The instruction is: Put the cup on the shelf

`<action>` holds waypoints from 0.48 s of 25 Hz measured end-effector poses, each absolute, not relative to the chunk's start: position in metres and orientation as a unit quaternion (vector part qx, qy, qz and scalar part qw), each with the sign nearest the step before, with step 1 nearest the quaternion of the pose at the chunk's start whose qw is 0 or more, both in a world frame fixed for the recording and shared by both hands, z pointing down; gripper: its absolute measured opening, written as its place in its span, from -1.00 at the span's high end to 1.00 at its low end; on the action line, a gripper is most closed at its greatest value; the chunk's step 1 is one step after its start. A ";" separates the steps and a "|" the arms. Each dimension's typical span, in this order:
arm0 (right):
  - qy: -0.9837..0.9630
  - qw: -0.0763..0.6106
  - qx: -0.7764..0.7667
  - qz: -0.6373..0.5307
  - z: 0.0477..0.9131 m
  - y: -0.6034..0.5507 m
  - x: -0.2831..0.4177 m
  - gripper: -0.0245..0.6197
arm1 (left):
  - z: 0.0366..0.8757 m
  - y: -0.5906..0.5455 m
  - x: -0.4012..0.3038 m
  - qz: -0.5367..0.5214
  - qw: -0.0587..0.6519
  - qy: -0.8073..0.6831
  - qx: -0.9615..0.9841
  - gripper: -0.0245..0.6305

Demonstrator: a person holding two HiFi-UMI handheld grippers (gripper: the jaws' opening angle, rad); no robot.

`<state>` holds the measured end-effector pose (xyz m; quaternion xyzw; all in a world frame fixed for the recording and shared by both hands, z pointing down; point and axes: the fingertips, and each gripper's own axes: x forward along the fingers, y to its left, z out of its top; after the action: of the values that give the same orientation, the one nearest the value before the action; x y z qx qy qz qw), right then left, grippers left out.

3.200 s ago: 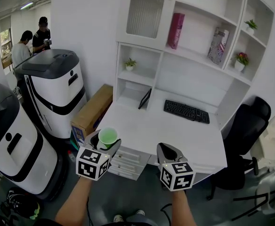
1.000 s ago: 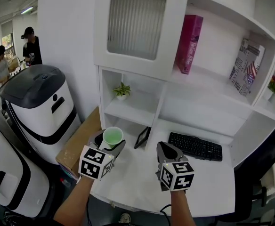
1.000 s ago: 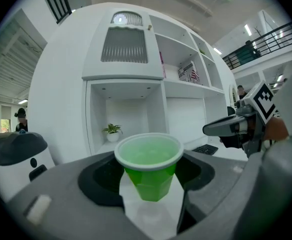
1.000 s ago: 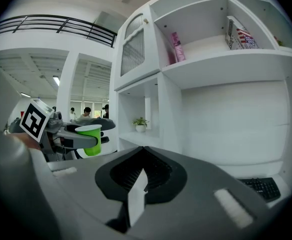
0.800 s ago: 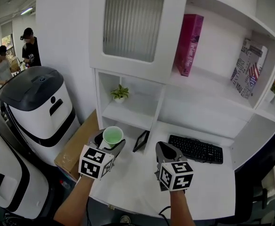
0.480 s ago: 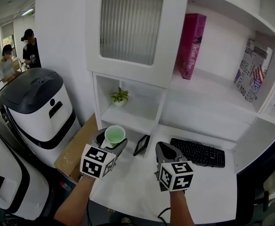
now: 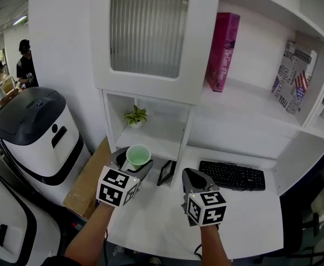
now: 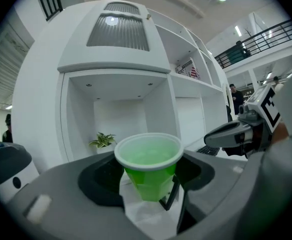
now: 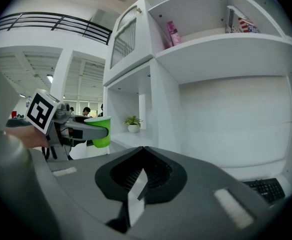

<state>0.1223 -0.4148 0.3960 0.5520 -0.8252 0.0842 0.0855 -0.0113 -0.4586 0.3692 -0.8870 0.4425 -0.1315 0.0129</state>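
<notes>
Pinching the green cup upright, the left gripper hangs below the potted plant, short of the shelf it stands on. The right gripper, further right of the plant, is pressed together on nothing. This looks like the carrying step; next the cup likely needs lifting forward beside the plant (clear of its leaves).

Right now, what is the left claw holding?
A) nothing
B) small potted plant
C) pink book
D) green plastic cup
D: in the left gripper view the left claw is closed on the upright green plastic cup, while the right claw is shut and holds nothing.
</notes>
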 end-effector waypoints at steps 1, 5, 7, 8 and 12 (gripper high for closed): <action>-0.821 0.085 0.558 0.085 0.396 -0.416 0.121 0.85 | 0.368 -0.462 -0.011 -0.131 0.015 0.435 -0.891 -0.03; -0.803 0.082 0.583 0.091 0.397 -0.421 0.114 0.85 | 0.364 -0.476 -0.005 -0.130 0.024 0.399 -0.907 -0.03; -0.795 0.080 0.594 0.092 0.397 -0.423 0.108 0.85 | 0.365 -0.484 -0.003 -0.128 0.022 0.382 -0.915 -0.03; -0.791 0.079 0.599 0.092 0.397 -0.424 0.106 0.85 | 0.365 -0.487 -0.003 -0.128 0.021 0.374 -0.918 -0.03; -0.777 0.077 0.617 0.097 0.398 -0.425 0.095 0.85 | 0.367 -0.499 0.002 -0.125 0.014 0.344 -0.931 -0.03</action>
<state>0.0946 -0.4248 0.3982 0.6168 -0.7773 0.0967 0.0772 0.0016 -0.4985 0.3673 -0.9305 0.3440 -0.1248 0.0143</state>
